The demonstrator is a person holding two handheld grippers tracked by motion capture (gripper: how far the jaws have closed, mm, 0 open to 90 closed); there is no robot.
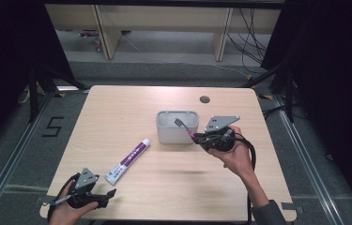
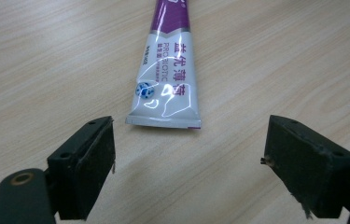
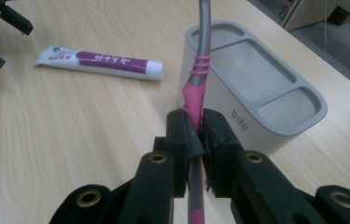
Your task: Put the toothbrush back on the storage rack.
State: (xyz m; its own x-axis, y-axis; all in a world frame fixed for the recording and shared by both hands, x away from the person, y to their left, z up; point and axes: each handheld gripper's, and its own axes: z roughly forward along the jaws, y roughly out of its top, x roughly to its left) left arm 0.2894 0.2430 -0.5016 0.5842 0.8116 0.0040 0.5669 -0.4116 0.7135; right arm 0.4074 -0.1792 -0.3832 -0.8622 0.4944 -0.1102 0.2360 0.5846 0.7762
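My right gripper (image 1: 197, 137) (image 3: 196, 126) is shut on a toothbrush (image 1: 183, 126) (image 3: 197, 88) with a pink and grey handle. The brush slants up over the grey three-compartment holder (image 1: 164, 135) (image 3: 275, 123), with its bristle head above the holder's right side. A purple and white toothpaste tube (image 1: 128, 161) (image 2: 168, 79) (image 3: 100, 60) lies flat on the table left of the holder. My left gripper (image 1: 111, 193) (image 2: 189, 144) is open near the front left edge. Its jaws point at the tube's flat crimped end, a short way off it, and hold nothing.
The wooden table (image 1: 131, 108) has a round cable hole (image 1: 205, 99) at the back right. Dark curtains and metal floor rails flank it. A person's hands and forearms hold both grippers from the near side.
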